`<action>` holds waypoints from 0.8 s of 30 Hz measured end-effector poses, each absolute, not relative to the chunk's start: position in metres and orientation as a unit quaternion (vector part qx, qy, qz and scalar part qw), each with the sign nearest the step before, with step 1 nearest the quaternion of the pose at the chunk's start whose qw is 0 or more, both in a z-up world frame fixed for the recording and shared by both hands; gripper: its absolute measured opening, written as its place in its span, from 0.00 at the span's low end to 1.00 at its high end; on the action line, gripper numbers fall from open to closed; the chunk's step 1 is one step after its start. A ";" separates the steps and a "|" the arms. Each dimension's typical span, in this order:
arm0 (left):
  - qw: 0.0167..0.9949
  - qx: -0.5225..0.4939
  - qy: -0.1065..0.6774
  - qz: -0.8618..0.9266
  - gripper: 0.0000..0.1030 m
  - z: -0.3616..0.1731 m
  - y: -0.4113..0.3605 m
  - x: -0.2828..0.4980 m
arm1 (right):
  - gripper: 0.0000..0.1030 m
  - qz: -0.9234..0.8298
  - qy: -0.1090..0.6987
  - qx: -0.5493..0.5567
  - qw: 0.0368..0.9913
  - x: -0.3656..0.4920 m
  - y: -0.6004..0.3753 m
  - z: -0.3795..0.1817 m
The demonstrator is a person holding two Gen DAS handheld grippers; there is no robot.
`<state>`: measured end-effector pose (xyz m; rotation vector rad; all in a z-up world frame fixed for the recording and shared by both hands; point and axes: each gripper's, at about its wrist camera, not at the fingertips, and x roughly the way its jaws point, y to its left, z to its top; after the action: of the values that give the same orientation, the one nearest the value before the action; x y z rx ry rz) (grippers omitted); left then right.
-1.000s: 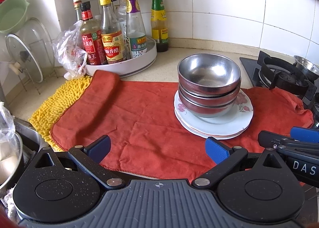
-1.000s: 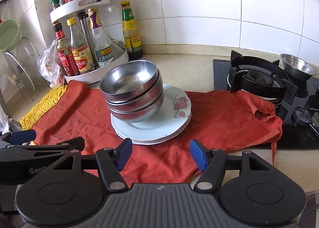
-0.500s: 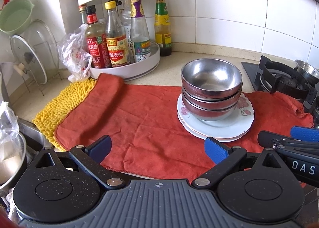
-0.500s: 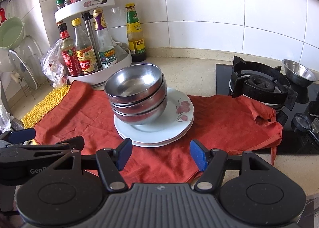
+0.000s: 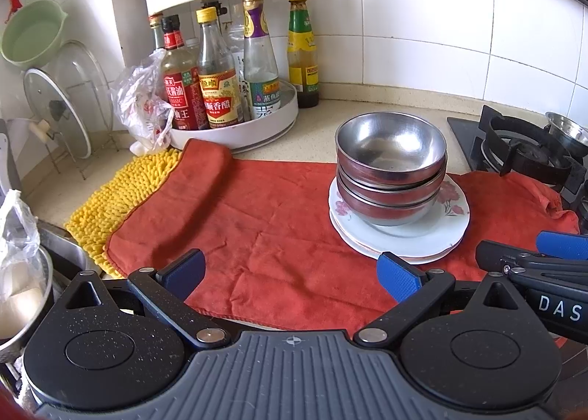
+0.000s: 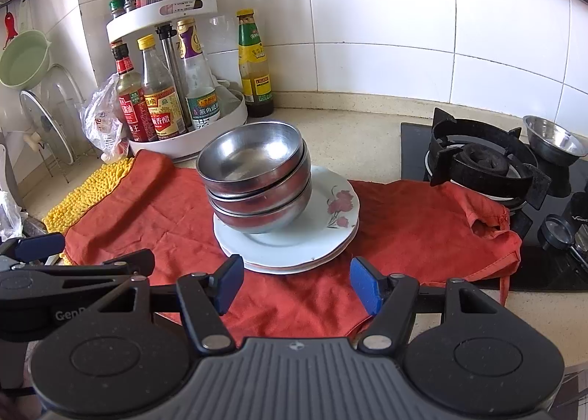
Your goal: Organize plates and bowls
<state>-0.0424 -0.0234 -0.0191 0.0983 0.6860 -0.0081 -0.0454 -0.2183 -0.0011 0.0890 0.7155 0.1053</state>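
sitting centre-right of the left wrist frame, three steel bowls (image 5: pixel 391 166) nested in a stack rest on the stacked plates (image 5: pixel 452 221), white with red flower print; in the right wrist frame the same bowls (image 6: pixel 257 184) lean a bit to the left on the plates (image 6: pixel 330 228), just left of centre. plates lie on a red cloth (image 5: pixel 257 221) spread over the counter (image 5: pixel 316 133), yellow chenille mat (image 5: pixel 117 195) poking out from under the cloth's left edge. left gripper (image 5: pixel 290 273) at lower centre of its frame, blue pads spread wide, nothing between them, over the cloth and clear of the plates. right gripper (image 6: pixel 296 284) at lower centre of its frame, jaws apart and empty, plate edge just above the gap, not touching. each gripper shows at the other frame's lower edge, side by side. upper left: white two-tier rack (image 5: pixel 235 125) with sauce bottles (image 5: pixel 217 74), crumpled plastic bag (image 5: pixel 143 100) beside it, glass lids (image 5: pixel 55 111) in a wire stand, green basin (image 5: pixel 31 34) on the wall. right side: gas hob (image 6: pixel 488 170) with a small steel bowl (image 6: pixel 555 140) at its far edge. lower left of left frame: sink edge (image 5: pixel 58 239).
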 end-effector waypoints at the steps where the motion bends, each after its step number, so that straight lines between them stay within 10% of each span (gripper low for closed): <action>1: 0.940 0.048 0.337 -0.004 0.98 -0.019 -0.024 -0.042 | 0.62 0.051 0.350 0.043 0.934 -0.045 -0.218 -0.001; 24: 0.944 0.073 0.322 -0.005 0.99 -0.021 -0.034 -0.042 | 0.62 0.047 0.356 0.051 0.932 -0.042 -0.227 -0.006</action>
<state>-0.0421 -0.0336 -0.0215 0.1497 0.6572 -0.0111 -0.0419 -0.2273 -0.0056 0.1037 0.7284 0.0962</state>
